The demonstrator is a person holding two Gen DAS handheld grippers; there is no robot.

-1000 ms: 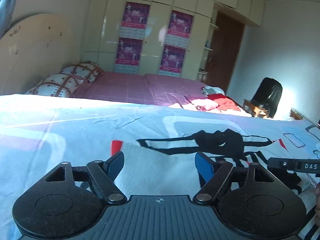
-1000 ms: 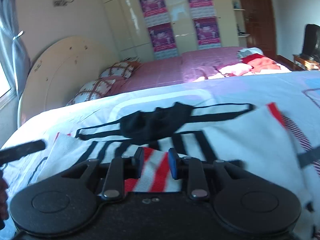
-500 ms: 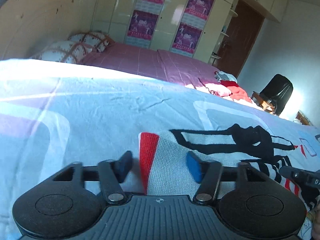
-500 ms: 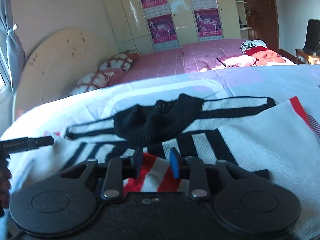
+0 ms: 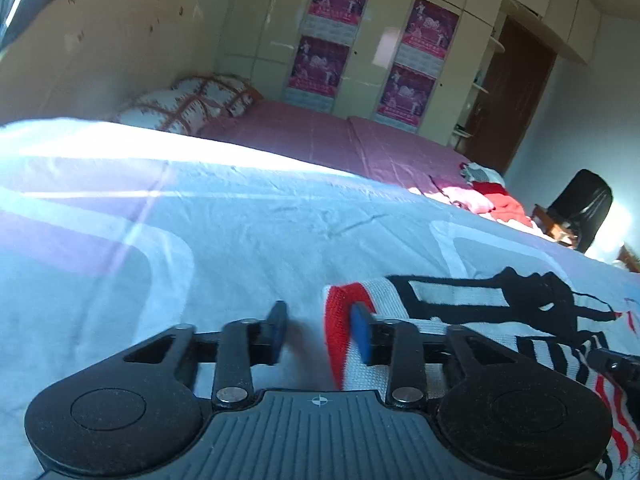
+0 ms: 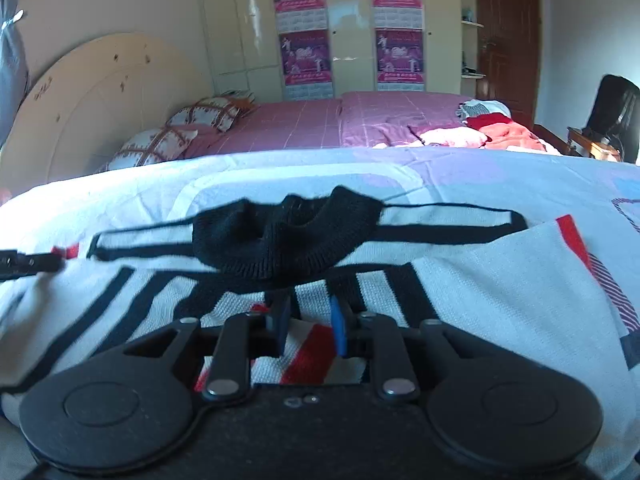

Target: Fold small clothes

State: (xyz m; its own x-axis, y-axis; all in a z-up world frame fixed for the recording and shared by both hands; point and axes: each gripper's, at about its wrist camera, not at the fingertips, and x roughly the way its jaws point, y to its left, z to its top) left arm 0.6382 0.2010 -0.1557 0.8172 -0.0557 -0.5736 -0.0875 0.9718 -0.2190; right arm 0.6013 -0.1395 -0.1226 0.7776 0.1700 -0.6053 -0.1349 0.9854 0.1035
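Note:
A small white knitted sweater (image 6: 472, 292) with black stripes, a black collar (image 6: 288, 236) and red trim lies on the bed sheet (image 5: 200, 232). In the left wrist view my left gripper (image 5: 318, 330) is open, low over the sheet, with the sweater's red cuff edge (image 5: 340, 320) between its jaws by the right finger. In the right wrist view my right gripper (image 6: 308, 326) is shut on a red-and-white striped part of the sweater (image 6: 316, 356). The left gripper's tip shows at the far left of that view (image 6: 28, 266).
A second bed with a pink cover (image 6: 320, 124) stands behind, with patterned pillows (image 6: 180, 132) and a heap of red and white clothes (image 6: 492, 128). A wardrobe with posters (image 6: 348, 24), a brown door (image 6: 508, 36) and a black chair (image 6: 612, 116) line the far wall.
My left gripper has moved left along the sweater to its red cuff edge and its jaws have narrowed. My right gripper has stayed shut on the striped fabric and pushed toward the collar.

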